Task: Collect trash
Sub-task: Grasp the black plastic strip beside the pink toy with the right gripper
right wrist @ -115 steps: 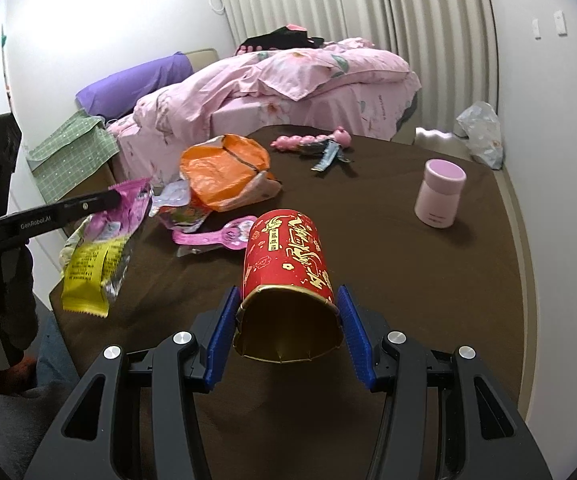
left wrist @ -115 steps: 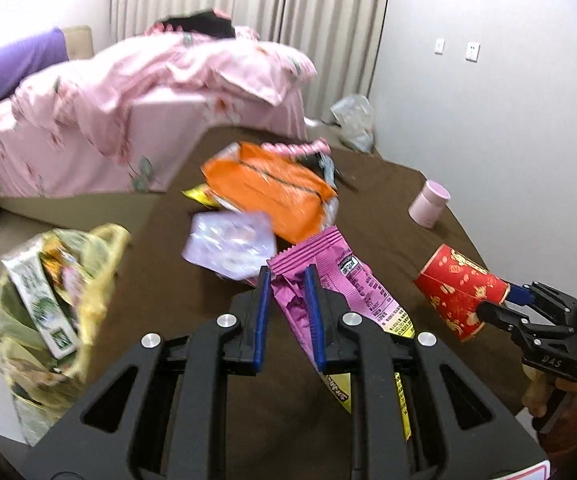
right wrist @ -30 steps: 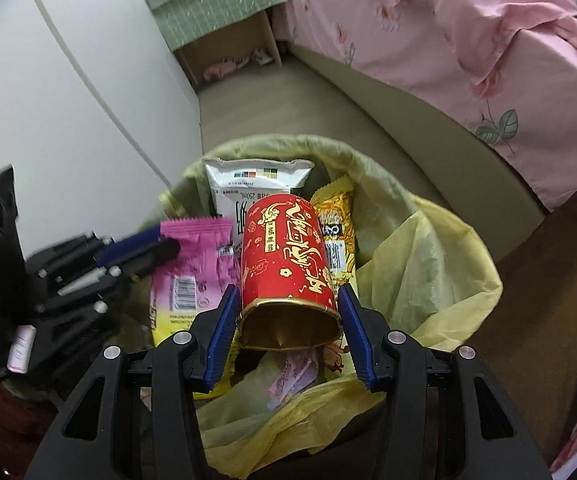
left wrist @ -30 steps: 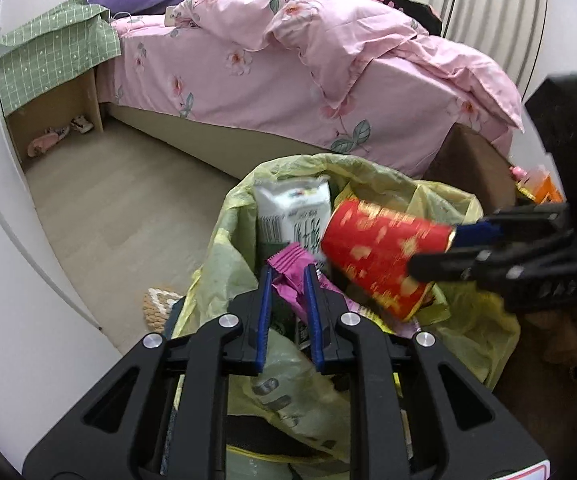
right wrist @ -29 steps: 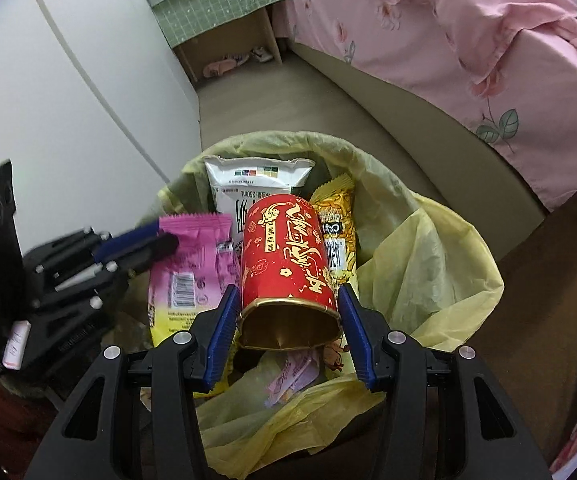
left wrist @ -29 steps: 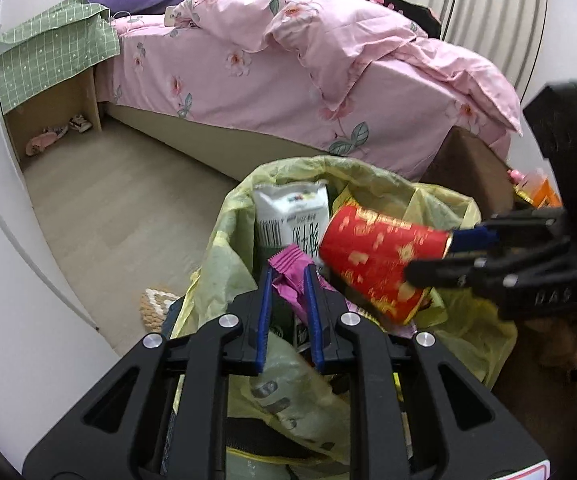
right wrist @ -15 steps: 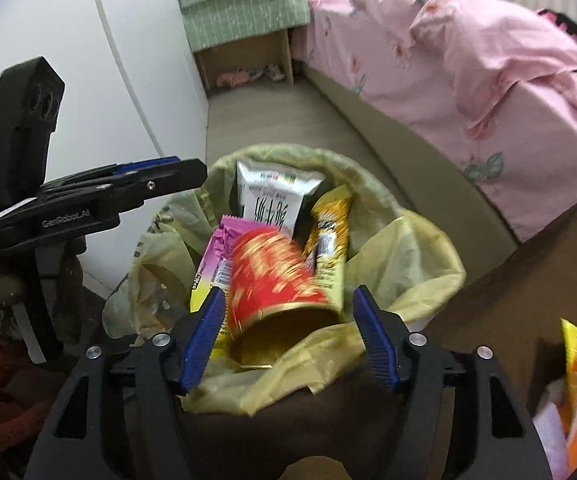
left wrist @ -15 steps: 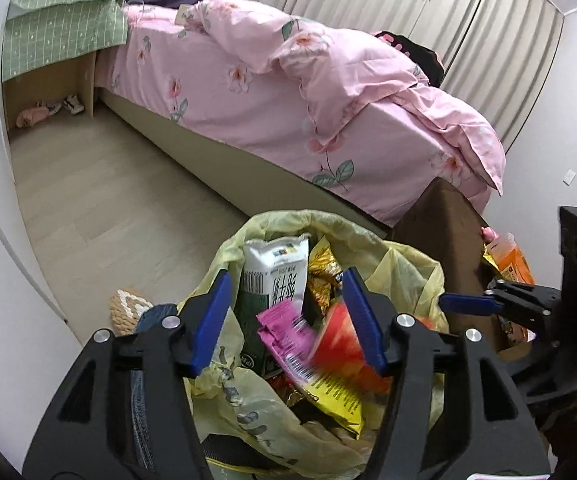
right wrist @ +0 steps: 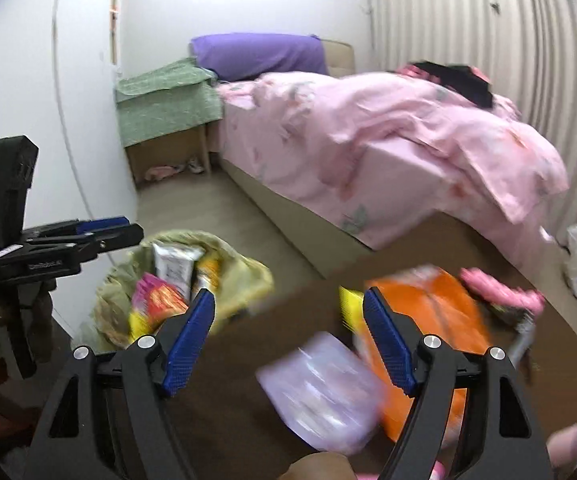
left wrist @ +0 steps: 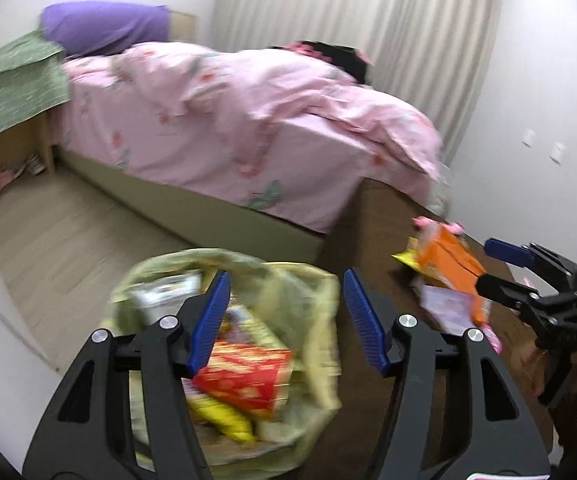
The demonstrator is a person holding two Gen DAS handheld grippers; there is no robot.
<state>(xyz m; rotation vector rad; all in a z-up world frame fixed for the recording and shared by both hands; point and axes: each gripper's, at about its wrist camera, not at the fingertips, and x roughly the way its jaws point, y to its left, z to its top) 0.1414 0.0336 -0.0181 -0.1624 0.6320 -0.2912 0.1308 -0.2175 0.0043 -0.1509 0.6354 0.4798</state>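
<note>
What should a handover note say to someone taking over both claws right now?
Left claw: open, empty, above the yellow trash bag.
Right claw: open, empty, over the brown table.
Done: the red paper cup and the pink snack wrapper lie in the bag with other packets.
Left: the orange bag, the pale purple packet, the yellow wrapper and the pink item near the far edge are still on the table.
</note>
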